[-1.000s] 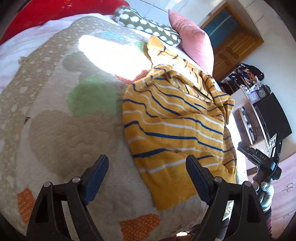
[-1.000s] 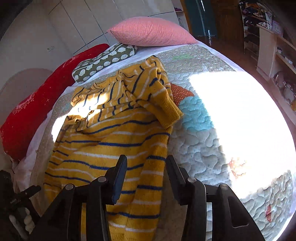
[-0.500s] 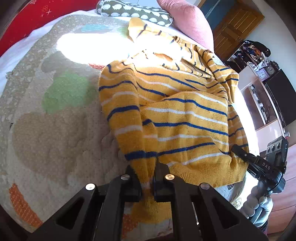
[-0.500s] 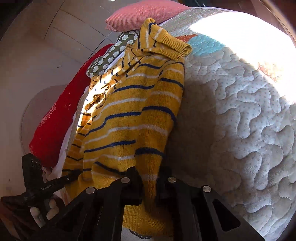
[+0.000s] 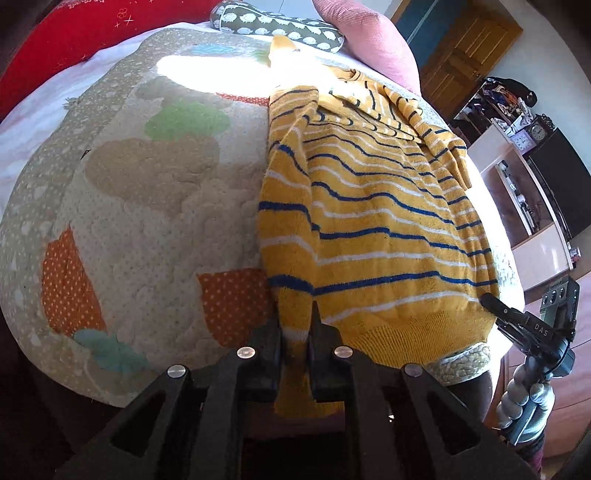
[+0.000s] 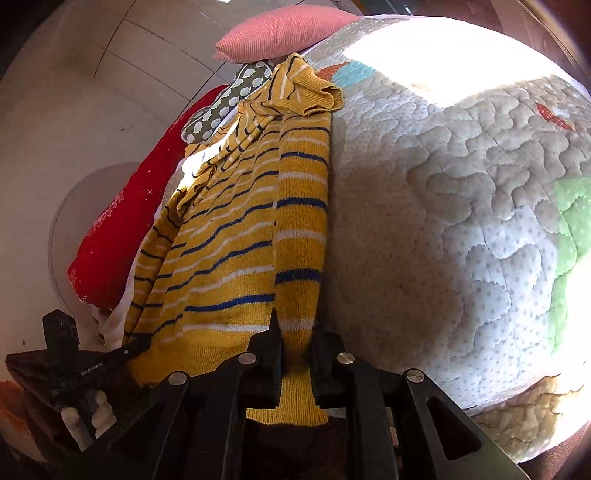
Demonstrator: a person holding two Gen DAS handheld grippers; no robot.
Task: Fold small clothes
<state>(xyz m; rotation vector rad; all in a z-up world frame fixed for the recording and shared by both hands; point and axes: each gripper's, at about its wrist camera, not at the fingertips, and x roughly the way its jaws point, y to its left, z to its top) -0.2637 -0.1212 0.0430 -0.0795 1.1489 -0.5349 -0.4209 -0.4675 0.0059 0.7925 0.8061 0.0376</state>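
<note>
A yellow knitted sweater [image 5: 373,221] with blue and white stripes lies stretched along a quilted bedspread [image 5: 155,206]. My left gripper [image 5: 295,332] is shut on its bottom hem at the left corner, at the bed's near edge. My right gripper [image 6: 297,339] is shut on the hem at the other corner of the sweater [image 6: 255,236]. The sweater's sleeves and collar lie bunched at the far end [image 6: 303,92]. The other gripper shows at the edge of each view [image 5: 532,325] [image 6: 74,365].
A pink pillow [image 5: 369,40], a grey patterned pillow [image 5: 280,26] and a red cushion [image 5: 70,33] lie at the head of the bed. A shelf unit with clocks [image 5: 524,147] and a wooden door [image 5: 461,51] stand to the right. Bright sun patches fall on the quilt [image 6: 461,62].
Both grippers went from open above the sweater to shut on its hem, then pulled it towards the near edge of the bed, drawing the body straighter.
</note>
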